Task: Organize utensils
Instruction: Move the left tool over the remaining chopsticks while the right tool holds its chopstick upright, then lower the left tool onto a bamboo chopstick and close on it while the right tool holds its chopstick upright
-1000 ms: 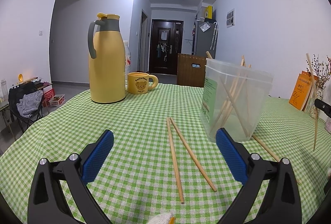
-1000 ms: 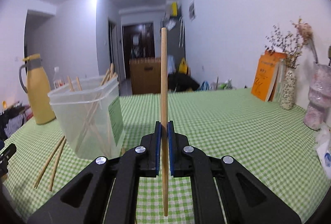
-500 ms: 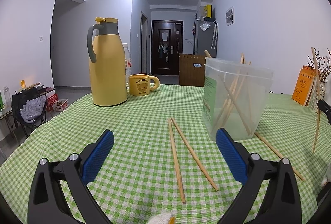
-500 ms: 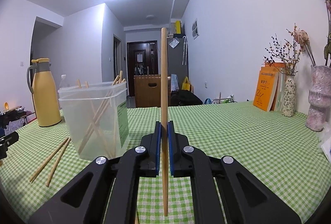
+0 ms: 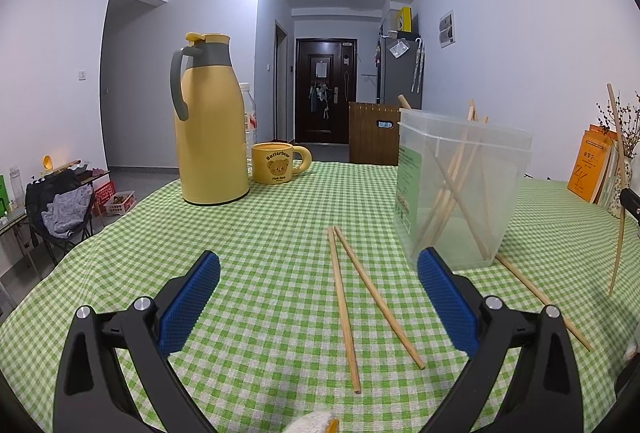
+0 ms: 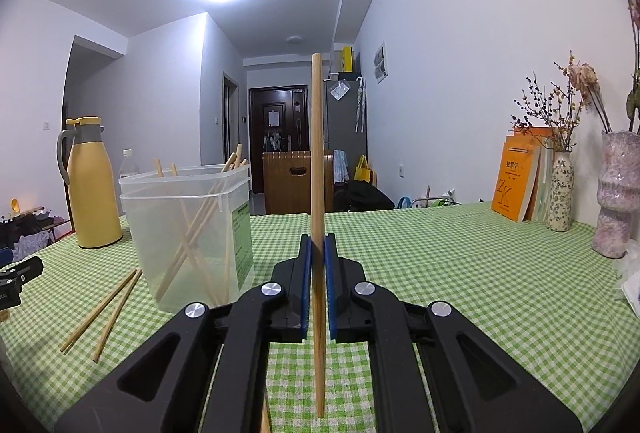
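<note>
Since the earlier frame both views have dipped a little toward the table (image 5: 260, 233), where the clear container (image 6: 188, 233) stands left of centre, the right tongs (image 6: 316, 273) clamp one upright chopstick (image 6: 317, 153) that should next go over its rim, and the left tongs (image 5: 320, 297) gape empty before two loose chopsticks (image 5: 360, 297).

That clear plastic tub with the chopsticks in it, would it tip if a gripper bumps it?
Probably. The clear tub looks thin-walled and light, taller than wide. Its chopsticks lean against the rim, so a high nudge might tilt it; the checkered cloth may resist sliding.
</note>
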`<action>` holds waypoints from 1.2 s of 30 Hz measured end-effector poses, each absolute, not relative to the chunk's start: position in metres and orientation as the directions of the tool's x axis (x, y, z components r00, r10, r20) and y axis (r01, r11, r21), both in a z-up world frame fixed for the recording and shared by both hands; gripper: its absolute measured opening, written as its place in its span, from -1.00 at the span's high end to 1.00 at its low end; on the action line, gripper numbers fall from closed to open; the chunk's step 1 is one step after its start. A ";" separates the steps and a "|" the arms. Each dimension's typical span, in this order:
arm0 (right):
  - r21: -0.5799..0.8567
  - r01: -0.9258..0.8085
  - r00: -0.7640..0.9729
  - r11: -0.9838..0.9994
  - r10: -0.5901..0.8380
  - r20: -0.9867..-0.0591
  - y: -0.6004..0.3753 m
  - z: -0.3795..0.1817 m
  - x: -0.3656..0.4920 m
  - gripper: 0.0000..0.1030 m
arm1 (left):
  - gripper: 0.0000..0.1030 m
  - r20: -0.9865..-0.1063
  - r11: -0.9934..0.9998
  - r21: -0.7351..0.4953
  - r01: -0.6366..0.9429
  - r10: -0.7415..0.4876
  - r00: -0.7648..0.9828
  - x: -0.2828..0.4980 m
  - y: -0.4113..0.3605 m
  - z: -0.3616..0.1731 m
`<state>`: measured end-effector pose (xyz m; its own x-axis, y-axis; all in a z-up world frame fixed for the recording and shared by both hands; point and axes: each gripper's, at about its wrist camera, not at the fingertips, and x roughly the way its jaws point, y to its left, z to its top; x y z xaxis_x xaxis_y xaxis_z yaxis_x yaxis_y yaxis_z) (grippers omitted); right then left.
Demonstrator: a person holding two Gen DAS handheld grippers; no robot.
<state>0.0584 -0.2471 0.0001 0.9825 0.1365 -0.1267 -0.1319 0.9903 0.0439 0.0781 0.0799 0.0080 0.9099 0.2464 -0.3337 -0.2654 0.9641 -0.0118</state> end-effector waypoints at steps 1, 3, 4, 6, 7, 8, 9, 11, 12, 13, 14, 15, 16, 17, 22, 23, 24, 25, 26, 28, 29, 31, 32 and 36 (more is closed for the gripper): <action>0.043 -0.132 0.983 0.990 0.137 -0.127 -0.247 0.000 0.058 0.87 | -0.86 -0.332 0.964 -0.011 -0.265 0.247 0.910 0.078 0.080 0.008; 0.043 -0.134 0.983 0.990 0.138 -0.124 -0.247 0.000 0.058 0.87 | -0.86 -0.328 0.964 -0.008 -0.267 0.250 0.911 0.077 0.080 0.008; 0.043 -0.134 0.983 0.990 0.138 -0.123 -0.247 0.000 0.057 0.87 | -0.86 -0.328 0.963 -0.006 -0.269 0.252 0.910 0.077 0.080 0.008; 0.044 -0.134 0.983 0.990 0.139 -0.124 -0.247 0.000 0.058 0.87 | -0.86 -0.336 0.961 -0.001 -0.278 0.261 0.905 0.078 0.079 0.008; 0.046 -0.135 0.982 0.990 0.140 -0.124 -0.248 0.000 0.058 0.87 | -0.86 -0.341 0.959 -0.001 -0.283 0.266 0.902 0.079 0.080 0.008; 0.048 -0.136 0.982 0.990 0.141 -0.124 -0.248 0.000 0.058 0.87 | -0.86 -0.346 0.958 -0.001 -0.287 0.269 0.899 0.081 0.080 0.007; 0.053 -0.137 0.982 0.989 0.143 -0.123 -0.249 0.000 0.058 0.87 | -0.86 -0.355 0.956 0.000 -0.293 0.274 0.894 0.082 0.081 0.007; 0.060 -0.140 0.981 0.988 0.147 -0.124 -0.251 0.000 0.059 0.87 | -0.86 -0.380 0.955 0.009 -0.297 0.278 0.882 0.087 0.082 0.006; 0.064 -0.142 0.981 0.988 0.149 -0.125 -0.252 0.000 0.059 0.87 | -0.86 -0.393 0.956 0.011 -0.292 0.273 0.878 0.089 0.083 0.007; 0.068 -0.144 0.980 0.987 0.152 -0.126 -0.252 0.000 0.060 0.87 | -0.86 -0.402 0.957 0.010 -0.289 0.268 0.876 0.091 0.083 0.008; 0.072 -0.146 0.980 0.987 0.154 -0.126 -0.253 0.000 0.060 0.87 | -0.86 -0.415 0.959 0.010 -0.283 0.261 0.872 0.093 0.085 0.010; 0.076 -0.148 0.980 0.986 0.157 -0.126 -0.254 0.000 0.060 0.87 | -0.86 -0.422 0.960 0.011 -0.279 0.258 0.869 0.095 0.086 0.012; 0.078 -0.149 0.979 0.986 0.158 -0.126 -0.254 0.000 0.060 0.87 | -0.86 -0.430 0.961 0.012 -0.275 0.253 0.867 0.098 0.087 0.016; 0.079 -0.151 0.979 0.985 0.160 -0.125 -0.255 0.000 0.060 0.87 | -0.86 -0.437 0.962 0.012 -0.271 0.249 0.864 0.100 0.088 0.019; 0.082 -0.152 0.980 0.985 0.160 -0.116 -0.256 0.001 0.059 0.87 | -0.86 -0.514 0.968 -0.005 -0.251 0.213 0.831 0.119 0.094 0.028; 0.083 -0.153 0.980 0.985 0.162 -0.115 -0.256 0.001 0.059 0.87 | -0.86 -0.530 0.968 -0.001 -0.252 0.213 0.821 0.123 0.094 0.028; 0.085 -0.155 0.980 0.984 0.164 -0.114 -0.257 0.001 0.058 0.87 | -0.86 -0.559 0.968 0.006 -0.252 0.212 0.802 0.130 0.095 0.027; 0.085 -0.156 0.980 0.984 0.165 -0.113 -0.257 0.001 0.058 0.87 | -0.86 -0.572 0.968 0.007 -0.252 0.211 0.793 0.133 0.095 0.027; 0.085 -0.157 0.980 0.984 0.166 -0.112 -0.257 0.001 0.058 0.87 | -0.86 -0.593 0.967 0.009 -0.254 0.209 0.777 0.139 0.096 0.027; 0.086 -0.160 0.980 0.983 0.169 -0.109 -0.257 0.001 0.057 0.87 | -0.86 -0.627 0.967 0.007 -0.254 0.202 0.753 0.147 0.097 0.025; 0.086 -0.161 0.980 0.983 0.170 -0.108 -0.256 0.001 0.057 0.87 | -0.86 -0.639 0.967 0.004 -0.253 0.197 0.743 0.150 0.098 0.024; 0.087 -0.164 0.979 0.983 0.173 -0.106 -0.257 0.001 0.057 0.87 | -0.86 -0.676 0.967 -0.001 -0.254 0.186 0.713 0.159 0.099 0.021; 0.087 -0.165 0.979 0.982 0.174 -0.106 -0.257 0.001 0.057 0.87 | -0.86 -0.696 0.969 -0.005 -0.247 0.174 0.696 0.164 0.100 0.020; 0.090 -0.171 0.978 0.981 0.180 -0.107 -0.258 0.001 0.057 0.87 | -0.86 -0.762 0.972 -0.006 -0.235 0.147 0.630 0.180 0.101 0.012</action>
